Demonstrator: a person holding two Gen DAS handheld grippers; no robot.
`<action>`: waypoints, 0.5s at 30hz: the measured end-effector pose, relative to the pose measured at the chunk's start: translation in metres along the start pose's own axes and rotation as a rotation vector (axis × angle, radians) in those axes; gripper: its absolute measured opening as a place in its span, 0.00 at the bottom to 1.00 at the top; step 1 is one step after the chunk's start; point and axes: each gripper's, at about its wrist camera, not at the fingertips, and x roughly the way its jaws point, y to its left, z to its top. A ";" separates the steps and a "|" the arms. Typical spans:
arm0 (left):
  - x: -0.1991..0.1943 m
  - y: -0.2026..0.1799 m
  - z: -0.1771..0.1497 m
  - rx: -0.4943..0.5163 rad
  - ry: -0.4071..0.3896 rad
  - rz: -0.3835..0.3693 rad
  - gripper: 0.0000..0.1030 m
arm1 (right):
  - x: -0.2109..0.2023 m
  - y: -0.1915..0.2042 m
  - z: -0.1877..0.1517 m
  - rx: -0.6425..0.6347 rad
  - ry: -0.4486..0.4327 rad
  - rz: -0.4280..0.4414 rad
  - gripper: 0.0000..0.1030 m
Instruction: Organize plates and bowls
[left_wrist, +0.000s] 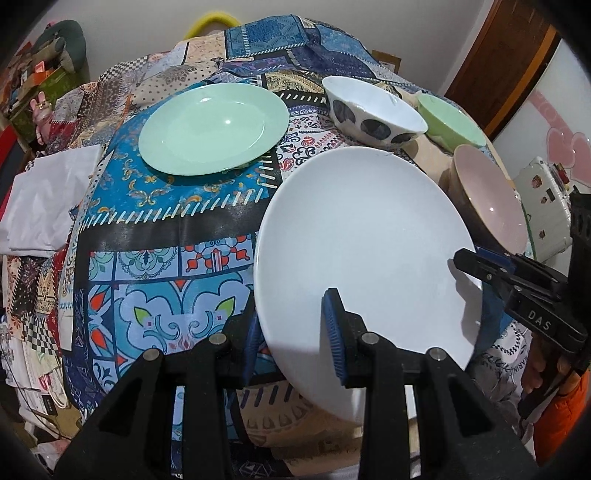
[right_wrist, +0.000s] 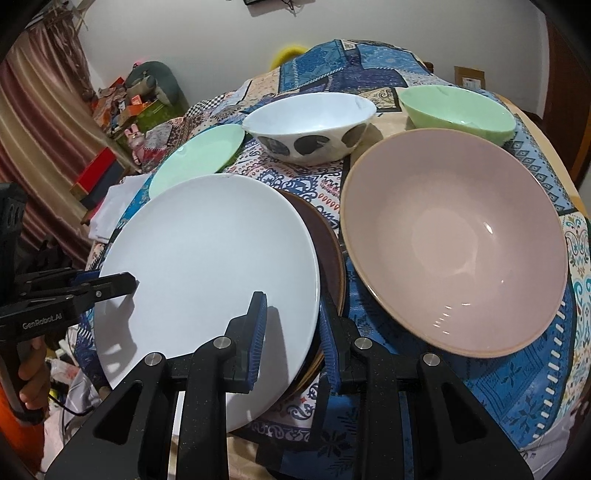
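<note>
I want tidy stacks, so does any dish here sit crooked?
Yes: the large white plate lies off-centre on the dark brown plate, whose right edge shows. Both grippers, left and right, straddle its rim.

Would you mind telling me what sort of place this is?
Probably a lived-in home room: a table under a patchwork cloth set with a white plate and pink bowl, curtains and cluttered boxes behind.
</note>
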 end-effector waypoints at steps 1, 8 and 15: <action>0.002 0.000 0.001 0.001 0.001 -0.001 0.32 | -0.001 0.000 0.000 0.003 -0.002 0.000 0.25; 0.014 0.005 0.012 -0.018 0.014 -0.012 0.32 | 0.002 0.003 0.001 0.003 -0.014 -0.021 0.25; 0.027 0.007 0.016 -0.017 0.034 0.012 0.32 | -0.001 0.001 0.002 0.008 -0.029 -0.031 0.25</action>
